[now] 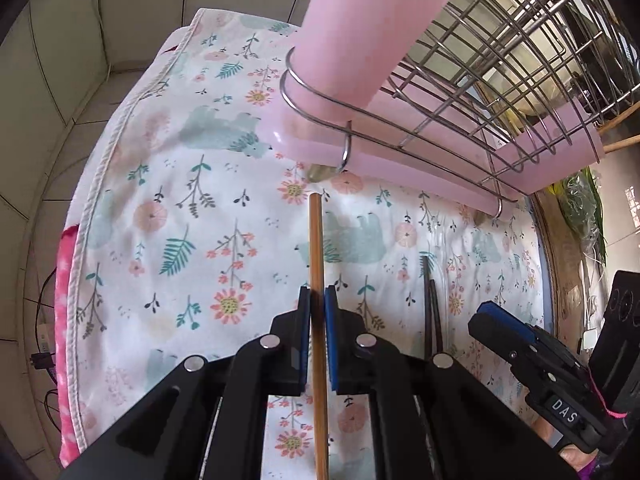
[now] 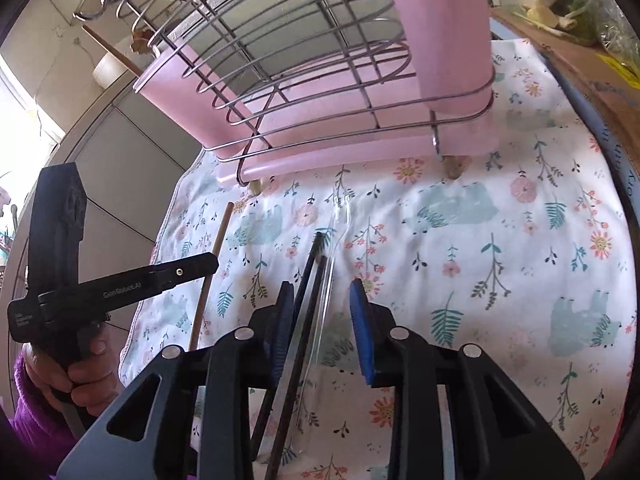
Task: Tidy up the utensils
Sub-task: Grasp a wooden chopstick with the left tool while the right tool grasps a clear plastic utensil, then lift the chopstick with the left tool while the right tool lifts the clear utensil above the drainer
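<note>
**Grippers over the cloth: stick clamped, black pair straddled**

Left gripper (image 1: 318, 312): you hold it angled down at the cloth (image 1: 180, 208). Its blue pads (image 1: 331, 320) are closed on a wooden stick (image 1: 317, 256), which runs up between them; the far end stops just short of the rack (image 1: 460, 92). In the right wrist view this gripper (image 2: 208, 262) shows from the side, your hand (image 2: 80, 364) in a purple sleeve round its grip, the stick (image 2: 216, 248) slanting beneath it.

Right gripper (image 2: 322, 304): your jaws stand apart, no pad pressing. Two black chopsticks (image 2: 310, 280) lie on the cloth (image 2: 480, 240) between the fingers, close to the left pad (image 2: 284, 312). A clear plastic piece (image 2: 334, 248), shape hard to tell, lies alongside them, also between the pads. The left wrist view catches this gripper (image 1: 492, 312) at lower right, with the black chopsticks (image 1: 434, 308) just beside it.

Rack: wire frame on a pink tray (image 1: 420, 168), standing on the cloth beyond both grippers. One pink holder (image 1: 360, 28) hangs in a wire ring at the near corner; another (image 2: 188, 96) sits at the opposite end.

Cloth: white, printed with flowers, leaves and pale bears.
</note>
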Demonstrator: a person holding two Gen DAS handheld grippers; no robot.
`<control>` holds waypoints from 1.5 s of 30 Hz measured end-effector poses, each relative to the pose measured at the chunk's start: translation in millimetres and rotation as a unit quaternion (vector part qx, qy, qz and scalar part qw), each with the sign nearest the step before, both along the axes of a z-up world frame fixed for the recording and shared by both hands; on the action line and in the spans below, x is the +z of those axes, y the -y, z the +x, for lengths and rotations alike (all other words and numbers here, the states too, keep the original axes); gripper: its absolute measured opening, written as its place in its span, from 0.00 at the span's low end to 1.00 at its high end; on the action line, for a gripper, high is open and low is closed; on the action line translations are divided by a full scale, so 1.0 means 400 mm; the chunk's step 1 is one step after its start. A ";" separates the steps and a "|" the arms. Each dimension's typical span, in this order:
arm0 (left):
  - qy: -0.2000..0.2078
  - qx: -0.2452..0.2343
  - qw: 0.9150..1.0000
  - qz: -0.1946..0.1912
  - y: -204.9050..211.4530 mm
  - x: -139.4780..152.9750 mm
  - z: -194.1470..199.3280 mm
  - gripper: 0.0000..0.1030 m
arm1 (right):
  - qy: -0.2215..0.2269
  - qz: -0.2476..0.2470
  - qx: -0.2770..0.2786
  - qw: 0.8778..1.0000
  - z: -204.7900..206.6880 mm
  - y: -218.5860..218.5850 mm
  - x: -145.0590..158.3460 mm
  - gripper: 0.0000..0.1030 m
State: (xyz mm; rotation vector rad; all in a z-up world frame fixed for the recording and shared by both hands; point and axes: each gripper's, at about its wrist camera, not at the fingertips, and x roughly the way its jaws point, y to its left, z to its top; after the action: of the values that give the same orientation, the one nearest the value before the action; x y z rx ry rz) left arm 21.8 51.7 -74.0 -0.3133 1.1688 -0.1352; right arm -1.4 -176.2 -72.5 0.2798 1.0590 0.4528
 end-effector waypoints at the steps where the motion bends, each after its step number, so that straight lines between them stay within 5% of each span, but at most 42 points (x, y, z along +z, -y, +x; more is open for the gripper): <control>1: -0.003 -0.001 1.000 0.003 -0.007 -0.002 0.000 0.06 | -0.004 -0.004 0.004 1.000 0.006 -0.012 -0.006 0.28; 11: -0.033 -0.012 0.999 0.005 -0.022 -0.040 0.018 0.07 | -0.063 0.000 -0.003 0.998 0.081 -0.061 -0.065 0.28; 15: -0.033 -0.014 0.999 0.011 -0.013 -0.046 0.035 0.07 | -0.072 0.018 -0.003 0.997 0.090 -0.051 -0.071 0.07; 24: 0.001 -0.004 1.000 -0.018 -0.041 -0.006 -0.001 0.06 | -0.043 0.042 -0.019 0.998 0.045 0.026 -0.033 0.03; 34: 0.132 0.032 0.989 -0.054 -0.121 0.177 -0.098 0.06 | 0.111 0.050 -0.041 0.992 -0.071 0.101 0.142 0.03; 45: 0.314 0.057 0.946 -0.054 -0.106 0.436 -0.164 0.06 | 0.285 0.033 -0.091 0.953 -0.135 0.163 0.370 0.03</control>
State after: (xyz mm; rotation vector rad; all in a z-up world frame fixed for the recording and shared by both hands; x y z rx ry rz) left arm -43.6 93.9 100.6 -0.3964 0.5086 -0.1813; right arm -55.2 -241.5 75.3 0.2813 0.4478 0.3700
